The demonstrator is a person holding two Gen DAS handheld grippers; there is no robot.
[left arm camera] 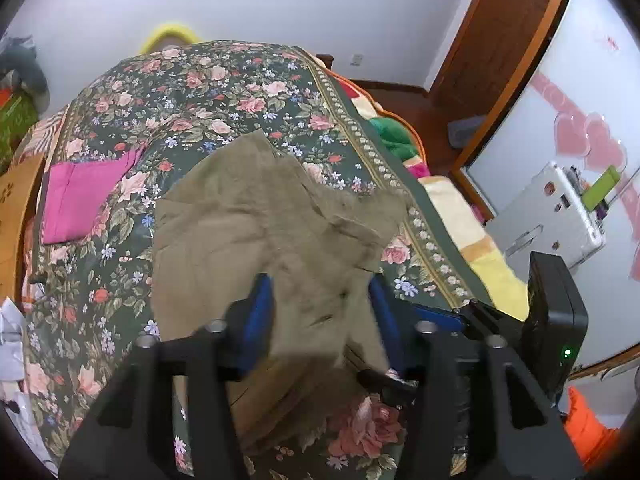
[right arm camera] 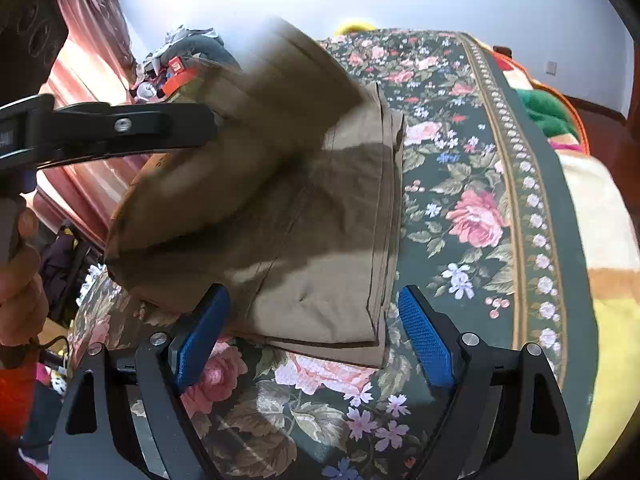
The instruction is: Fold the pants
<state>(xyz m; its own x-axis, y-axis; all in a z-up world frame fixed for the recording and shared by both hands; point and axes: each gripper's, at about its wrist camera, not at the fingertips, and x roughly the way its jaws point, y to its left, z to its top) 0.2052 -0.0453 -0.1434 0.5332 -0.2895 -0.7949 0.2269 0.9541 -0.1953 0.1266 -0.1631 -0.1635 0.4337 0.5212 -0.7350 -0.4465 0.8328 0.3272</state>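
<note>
Khaki pants (left arm camera: 256, 236) lie on a floral bedspread (left arm camera: 180, 92). In the left wrist view my left gripper (left arm camera: 320, 292) stands open, blue fingers (left arm camera: 260, 312) on either side of the cloth near its front edge. In the right wrist view the pants (right arm camera: 320, 248) lie partly folded in layers, and a blurred upper flap (right arm camera: 240, 140) hangs lifted at the left, beside the other gripper's black body (right arm camera: 116, 128). My right gripper (right arm camera: 312, 312) is open around the folded front edge, blue fingers (right arm camera: 420, 328) apart.
A pink folded cloth (left arm camera: 80, 196) lies on the bed at the left. Bright blankets (left arm camera: 396, 136) bunch at the bed's right edge. A white appliance (left arm camera: 552, 208) and a wooden door frame (left arm camera: 496, 40) stand at the right. A pink curtain (right arm camera: 88, 60) and clutter are at the left.
</note>
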